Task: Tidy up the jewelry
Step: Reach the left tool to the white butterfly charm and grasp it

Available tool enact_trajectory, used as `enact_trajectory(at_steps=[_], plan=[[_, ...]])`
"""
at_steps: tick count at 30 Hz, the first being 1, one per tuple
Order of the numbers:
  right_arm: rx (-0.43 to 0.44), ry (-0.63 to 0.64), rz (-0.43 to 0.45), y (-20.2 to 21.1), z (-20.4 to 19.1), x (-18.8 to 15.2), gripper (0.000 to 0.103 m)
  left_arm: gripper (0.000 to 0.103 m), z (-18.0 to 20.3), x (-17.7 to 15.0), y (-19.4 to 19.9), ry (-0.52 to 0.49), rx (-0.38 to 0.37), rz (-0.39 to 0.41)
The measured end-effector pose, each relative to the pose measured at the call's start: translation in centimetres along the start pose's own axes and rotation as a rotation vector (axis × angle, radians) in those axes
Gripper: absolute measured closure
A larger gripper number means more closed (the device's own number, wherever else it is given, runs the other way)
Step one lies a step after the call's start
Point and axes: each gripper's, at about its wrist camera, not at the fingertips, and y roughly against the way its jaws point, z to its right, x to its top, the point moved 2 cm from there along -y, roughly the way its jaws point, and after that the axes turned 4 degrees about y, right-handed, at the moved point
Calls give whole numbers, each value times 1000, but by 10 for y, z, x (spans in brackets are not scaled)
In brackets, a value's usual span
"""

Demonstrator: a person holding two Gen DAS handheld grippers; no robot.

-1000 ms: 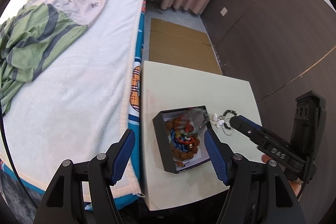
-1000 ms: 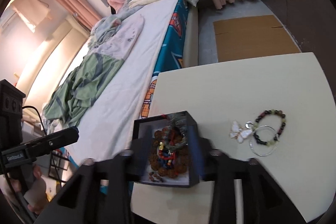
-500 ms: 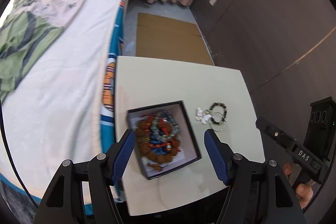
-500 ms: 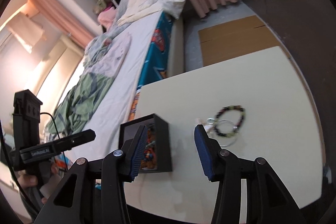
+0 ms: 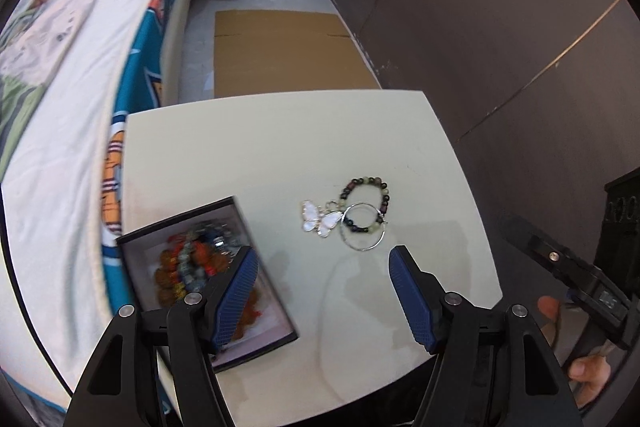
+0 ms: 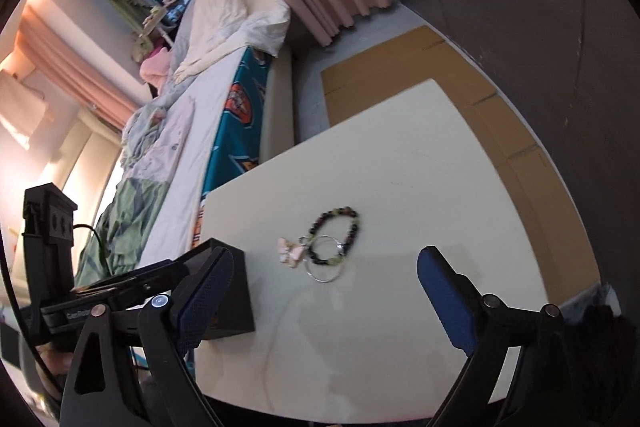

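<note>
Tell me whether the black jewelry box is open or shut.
Open. The black jewelry box has no lid on; beaded jewelry lies piled inside on its pale lining.

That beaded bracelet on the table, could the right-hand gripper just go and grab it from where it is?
Probably yes. The right gripper is open and holds nothing, and the beaded bracelet lies just ahead on the table with nothing between. One snag: a wire ring overlaps it, beside a butterfly charm.
</note>
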Motion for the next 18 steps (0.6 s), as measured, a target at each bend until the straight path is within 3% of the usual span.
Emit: enact_trajectory(at_steps=[11,15,18], plan=[[1,-129,-13,-8,51,3,9,34,29,15,-64,-74,109,-114],[-39,-155,-18,-14,67,4,9,43,32,18,-86,-99,173,-158],[-30,-177,-25,-18,76,5,9,43,31,18,-103,-116,209,-193]])
